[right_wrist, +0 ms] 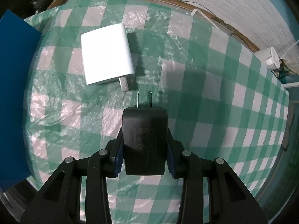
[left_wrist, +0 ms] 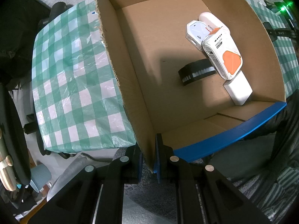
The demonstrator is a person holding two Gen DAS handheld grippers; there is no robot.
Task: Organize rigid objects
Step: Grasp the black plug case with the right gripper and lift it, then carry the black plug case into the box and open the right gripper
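Observation:
A cardboard box [left_wrist: 142, 74] with a blue outside stands on the green checked tablecloth [left_wrist: 71, 78]. My left gripper [left_wrist: 148, 158] is shut on the box's near corner wall. Inside lie a white and orange device [left_wrist: 222, 52], a white block [left_wrist: 238, 89], a black roll [left_wrist: 196, 71], a pale flat pack [left_wrist: 196, 31] and a white oval case [left_wrist: 209, 19]. In the right wrist view my right gripper [right_wrist: 144, 149] is shut on a black plug adapter [right_wrist: 144, 140], its two prongs pointing away. A white charger [right_wrist: 106, 53] lies on the cloth beyond it.
The blue outer side of the box [right_wrist: 16, 97] fills the left edge of the right wrist view. A white round container [right_wrist: 271, 57] sits at the table's far right edge by the white wall. A black clamp-like thing [left_wrist: 280, 32] stands beyond the box's right wall.

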